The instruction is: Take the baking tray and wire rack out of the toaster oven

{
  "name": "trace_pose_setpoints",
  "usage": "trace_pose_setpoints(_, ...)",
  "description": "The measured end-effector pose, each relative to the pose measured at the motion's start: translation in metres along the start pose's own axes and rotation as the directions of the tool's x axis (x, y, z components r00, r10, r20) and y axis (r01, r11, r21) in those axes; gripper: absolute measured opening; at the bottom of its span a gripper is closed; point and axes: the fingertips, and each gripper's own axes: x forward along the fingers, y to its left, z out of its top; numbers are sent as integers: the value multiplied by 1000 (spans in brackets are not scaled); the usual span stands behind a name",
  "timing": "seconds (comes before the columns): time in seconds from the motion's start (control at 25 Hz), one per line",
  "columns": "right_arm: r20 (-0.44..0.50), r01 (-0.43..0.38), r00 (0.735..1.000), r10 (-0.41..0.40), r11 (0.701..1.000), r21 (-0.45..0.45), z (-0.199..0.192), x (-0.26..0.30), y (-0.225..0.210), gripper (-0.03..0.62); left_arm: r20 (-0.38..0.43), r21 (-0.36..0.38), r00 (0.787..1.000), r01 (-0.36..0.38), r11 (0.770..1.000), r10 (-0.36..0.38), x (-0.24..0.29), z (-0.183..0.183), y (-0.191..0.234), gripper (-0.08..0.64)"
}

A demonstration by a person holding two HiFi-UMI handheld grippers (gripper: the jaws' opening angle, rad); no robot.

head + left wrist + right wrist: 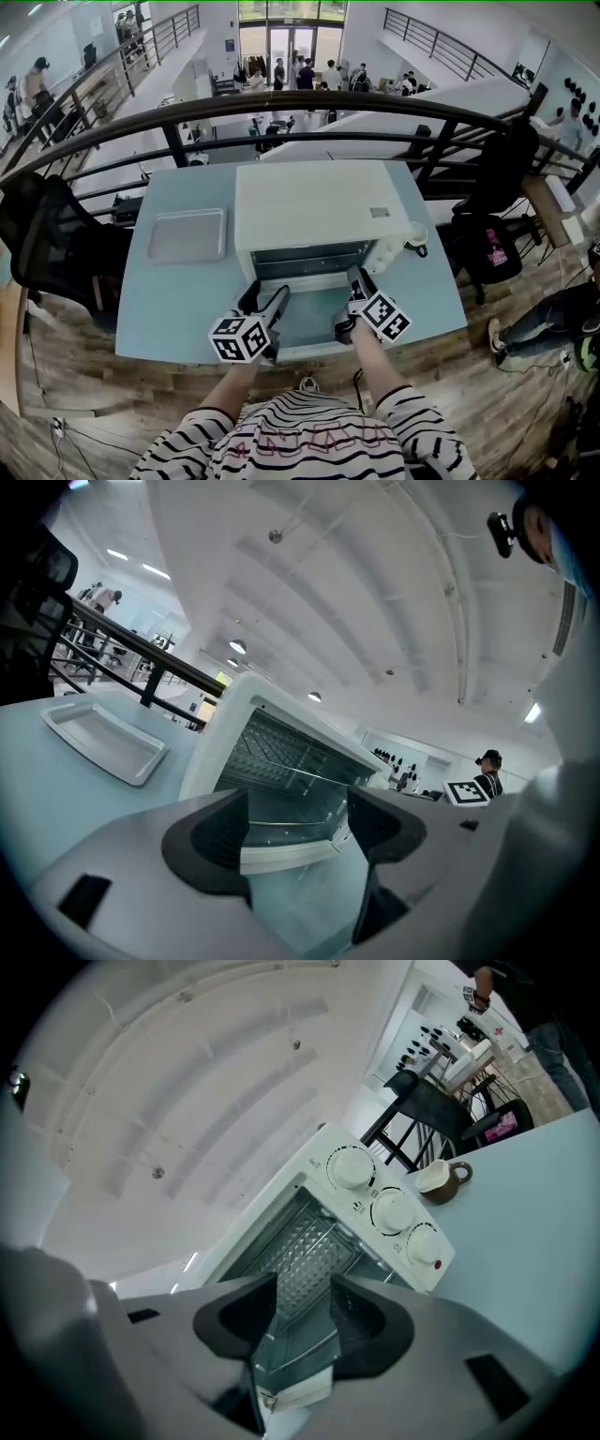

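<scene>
Baking tray (187,234), shallow, rectangular, pale grey metal, is already lying out on the light-blue rectangular table (169,314). It is sitting left of the cream-white box-shaped toaster oven (314,202), near it but not touching.

Head view: the oven's glass door (309,328) is hanging fully open, folded down flat toward the person. The left gripper (265,298) is hovering over the door's left side and the right gripper (355,289) over its right side. Both are pointing into the oven mouth. A white-and-brown ceramic mug (415,234) is standing on the table just beside the oven's right wall.

Left gripper view: the jaws are standing apart and clamping nothing. Through the gap the white bar-shaped door handle (286,857) is showing, with the open cavity beyond it. The thin metal wire rack (272,761) is still sitting inside the cavity, its front rod running across the opening. The tray is showing at far left on the table.

Right gripper view: these jaws are also standing apart, narrower than the left pair, with the pads pressing on nothing. The glass door and one end of its handle are showing between them. Three round white knobs (389,1211) are lining the oven's front panel, with the mug beyond them.
</scene>
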Motion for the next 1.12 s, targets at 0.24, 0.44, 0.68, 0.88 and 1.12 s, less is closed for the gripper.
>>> trace_pose_setpoints(0.24,-31,-38,999,39,999,23,12,27,-12,189,26,-4,998,-51,999,51,30,0,-2,348)
trace_pose_setpoints(0.44,-57,-80,995,83,995,58,16,45,-10,187,43,-10,995,-86,996,86,47,4,-1,348)
trace_pose_setpoints(0.68,-69,-126,989,133,987,100,17,71,-1,177,71,-50,991,-110,993,113,63,9,6,344)
trace_pose_setpoints(0.88,-69,-148,985,160,976,157,19,89,2,151,84,-90,988,-124,988,131,72,12,12,330)
trace_pose_setpoints(1.12,-63,-167,981,186,959,228,22,101,2,75,92,-140,986,-127,982,141,81,14,19,311)
